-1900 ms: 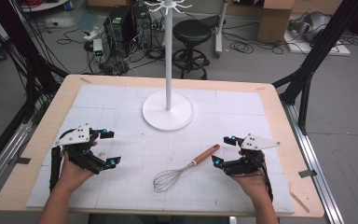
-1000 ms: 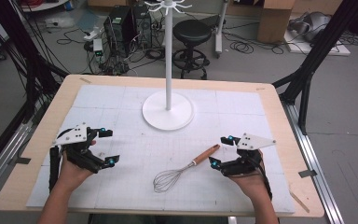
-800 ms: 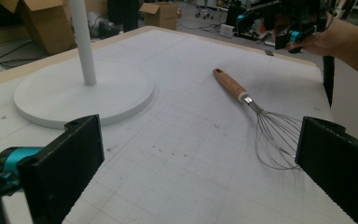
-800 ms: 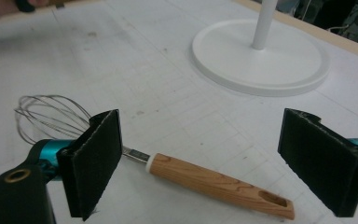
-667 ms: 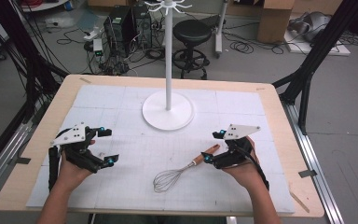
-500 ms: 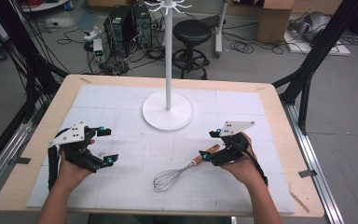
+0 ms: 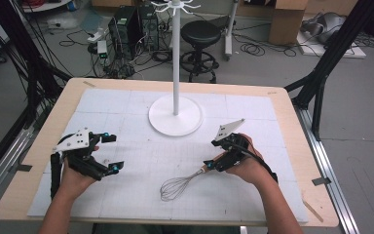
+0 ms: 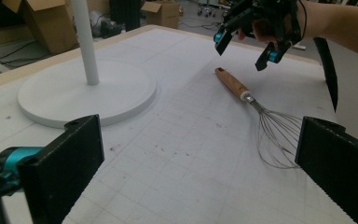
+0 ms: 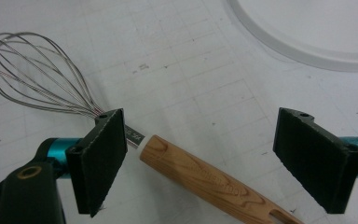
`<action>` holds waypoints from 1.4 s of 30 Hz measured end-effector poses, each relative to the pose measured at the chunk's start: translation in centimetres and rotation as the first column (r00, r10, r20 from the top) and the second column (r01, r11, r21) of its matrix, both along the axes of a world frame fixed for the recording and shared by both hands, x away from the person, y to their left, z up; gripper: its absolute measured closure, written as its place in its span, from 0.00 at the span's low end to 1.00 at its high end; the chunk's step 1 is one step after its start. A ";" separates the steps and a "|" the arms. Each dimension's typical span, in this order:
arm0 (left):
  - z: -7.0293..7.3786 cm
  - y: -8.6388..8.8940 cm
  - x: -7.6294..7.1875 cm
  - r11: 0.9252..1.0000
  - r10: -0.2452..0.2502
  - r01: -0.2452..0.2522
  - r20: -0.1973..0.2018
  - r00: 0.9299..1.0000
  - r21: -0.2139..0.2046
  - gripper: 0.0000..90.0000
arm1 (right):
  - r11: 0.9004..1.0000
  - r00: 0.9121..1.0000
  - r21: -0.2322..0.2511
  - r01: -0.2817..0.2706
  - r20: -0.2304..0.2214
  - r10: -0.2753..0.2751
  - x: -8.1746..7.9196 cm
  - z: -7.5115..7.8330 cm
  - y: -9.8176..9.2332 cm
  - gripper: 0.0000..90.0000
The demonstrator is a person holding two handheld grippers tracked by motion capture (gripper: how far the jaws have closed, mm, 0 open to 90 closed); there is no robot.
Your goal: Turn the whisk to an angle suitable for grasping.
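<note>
White gridded table (image 7: 126, 107): stand (image 7: 175, 114) behind whisk (image 9: 168, 158), both claws (image 9: 200, 163) (image 8: 196, 172) spread.

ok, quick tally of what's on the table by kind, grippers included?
Wire whisk with wooden handle: 1
White stand with round base and pole: 1
Black two-jaw grippers: 2, the left gripper and the right gripper, both with jaws open; the right gripper is over the whisk's handle, not gripping it.
Total: 4
</note>
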State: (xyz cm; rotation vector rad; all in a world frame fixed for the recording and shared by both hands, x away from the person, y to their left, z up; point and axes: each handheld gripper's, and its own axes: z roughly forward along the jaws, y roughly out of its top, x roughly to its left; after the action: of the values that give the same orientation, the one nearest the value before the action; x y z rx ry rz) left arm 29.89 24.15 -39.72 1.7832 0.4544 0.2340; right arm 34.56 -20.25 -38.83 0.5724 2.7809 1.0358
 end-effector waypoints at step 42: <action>0.1 0.0 0.0 1.000 0.005 -0.005 0.007 1.000 0.003 0.02 | 0.945 0.988 -0.290 -0.152 -0.041 0.147 -1.2 -2.5 3.3 0.67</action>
State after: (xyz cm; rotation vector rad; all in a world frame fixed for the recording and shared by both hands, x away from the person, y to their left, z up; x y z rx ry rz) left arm 29.89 24.15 -39.63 1.7836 0.4537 0.2446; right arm 33.36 -16.96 -41.33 0.3381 2.9537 0.6220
